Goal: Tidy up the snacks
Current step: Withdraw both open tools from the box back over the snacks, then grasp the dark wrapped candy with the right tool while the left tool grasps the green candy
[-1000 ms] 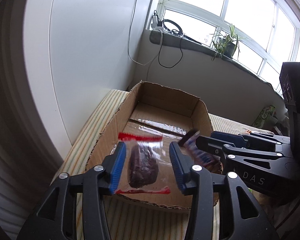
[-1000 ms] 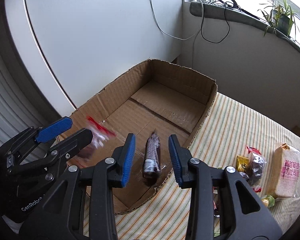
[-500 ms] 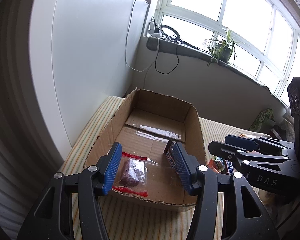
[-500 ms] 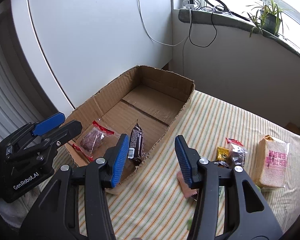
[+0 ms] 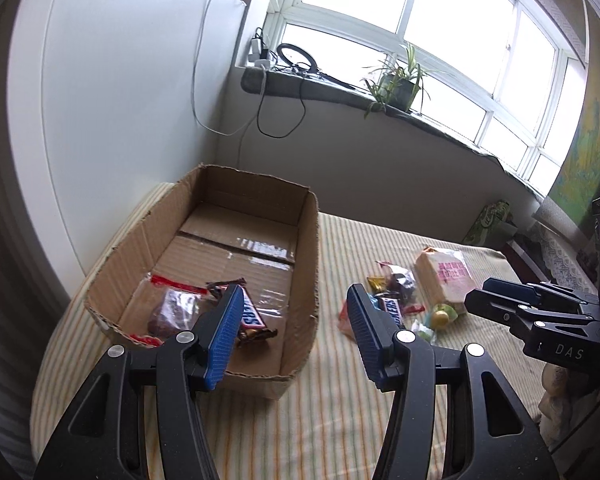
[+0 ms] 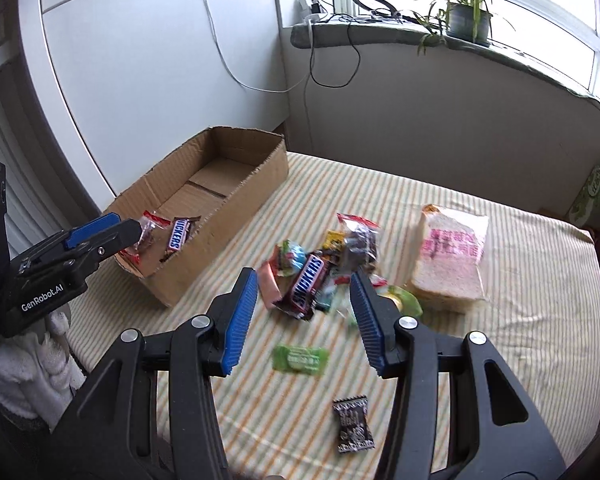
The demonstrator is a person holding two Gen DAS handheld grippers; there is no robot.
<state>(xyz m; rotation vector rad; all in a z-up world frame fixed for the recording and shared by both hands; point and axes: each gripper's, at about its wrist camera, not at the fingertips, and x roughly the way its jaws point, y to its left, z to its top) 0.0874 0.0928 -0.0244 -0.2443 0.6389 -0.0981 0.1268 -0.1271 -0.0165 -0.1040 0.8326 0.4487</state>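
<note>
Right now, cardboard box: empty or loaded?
Loaded, barely. The cardboard box holds a Snickers bar and a clear red-edged packet at its near end; the rest of its floor is bare.

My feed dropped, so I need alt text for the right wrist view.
The right tongs hang open and empty above a pile of wrapped snacks with a Snickers bar on a striped cloth, beside a bread packet. At left, a cardboard box holds two snacks; the left tongs hang by its near end.

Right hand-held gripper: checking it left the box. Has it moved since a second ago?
Yes. The right hand-held gripper moved off the cardboard box, over the loose snacks.
</note>
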